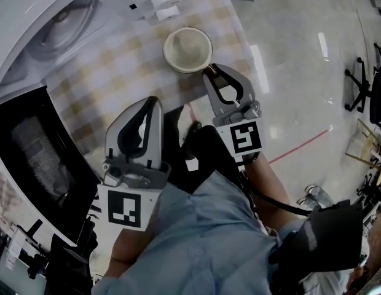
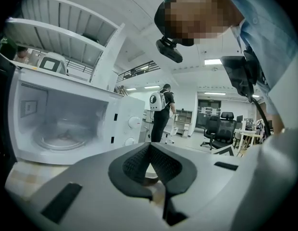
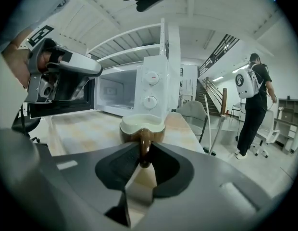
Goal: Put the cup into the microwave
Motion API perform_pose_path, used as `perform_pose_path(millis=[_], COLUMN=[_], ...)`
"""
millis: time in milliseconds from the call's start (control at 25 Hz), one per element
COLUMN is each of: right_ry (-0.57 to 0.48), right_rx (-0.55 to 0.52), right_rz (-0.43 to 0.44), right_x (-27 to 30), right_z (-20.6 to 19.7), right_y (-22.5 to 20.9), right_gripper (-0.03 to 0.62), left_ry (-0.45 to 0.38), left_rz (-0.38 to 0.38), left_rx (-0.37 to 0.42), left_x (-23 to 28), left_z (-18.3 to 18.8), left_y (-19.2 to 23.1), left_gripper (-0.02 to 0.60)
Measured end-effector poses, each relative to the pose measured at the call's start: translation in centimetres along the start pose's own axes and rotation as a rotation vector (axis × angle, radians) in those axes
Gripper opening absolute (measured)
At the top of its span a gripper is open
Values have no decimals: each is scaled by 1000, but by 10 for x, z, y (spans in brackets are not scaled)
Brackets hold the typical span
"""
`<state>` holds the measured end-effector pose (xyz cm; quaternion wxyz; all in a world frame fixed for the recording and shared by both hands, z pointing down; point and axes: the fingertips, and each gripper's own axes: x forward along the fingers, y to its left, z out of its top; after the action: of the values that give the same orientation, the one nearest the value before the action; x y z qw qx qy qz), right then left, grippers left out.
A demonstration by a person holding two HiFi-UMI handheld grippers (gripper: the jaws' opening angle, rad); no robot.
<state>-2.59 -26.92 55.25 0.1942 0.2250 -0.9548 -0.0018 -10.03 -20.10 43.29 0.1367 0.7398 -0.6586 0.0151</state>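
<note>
A cream-lined brown cup (image 1: 187, 49) stands on the checked table (image 1: 117, 72), just in front of the white microwave (image 1: 67, 23), whose door (image 1: 31, 146) hangs open at the left. In the right gripper view the cup (image 3: 142, 125) faces me with its handle toward the jaws. My right gripper (image 1: 210, 71) is shut on that handle (image 3: 144, 146), both pads pressing its sides. Nearer the table's front, beside the open door, my left gripper (image 1: 155, 101) is shut with nothing between its tips (image 2: 149, 147). The microwave's lit cavity and glass turntable (image 2: 62, 136) show empty.
The table's right edge (image 1: 239, 35) runs just past the cup, with shiny floor and a red line (image 1: 301, 145) beyond. Two control knobs (image 3: 150, 89) sit on the microwave's right panel. A person with a backpack (image 3: 252, 100) walks far behind, near office chairs (image 2: 223, 129).
</note>
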Motion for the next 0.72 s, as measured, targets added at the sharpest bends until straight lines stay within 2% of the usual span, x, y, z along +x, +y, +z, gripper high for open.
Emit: perform_pose_path(millis=[200, 320, 480, 720], right_ry=[20, 38, 58, -3], right_rx=[-3, -9, -68, -8], right_rz=[16, 23, 49, 53], right_x=[2, 2, 5, 4], right_z=[-2, -1, 2, 11], right_y=[5, 3, 3, 6], right_gripper=[107, 93, 66, 52], left_ry=[16, 28, 32, 30], left_rz=[-15, -22, -18, -13], left_rx=[-16, -22, -31, -32], left_x=[-1, -2, -2, -2], left_z=[-2, -3, -3, 0], left_y=[-8, -10, -8, -9], left_gripper=[5, 5, 5, 5])
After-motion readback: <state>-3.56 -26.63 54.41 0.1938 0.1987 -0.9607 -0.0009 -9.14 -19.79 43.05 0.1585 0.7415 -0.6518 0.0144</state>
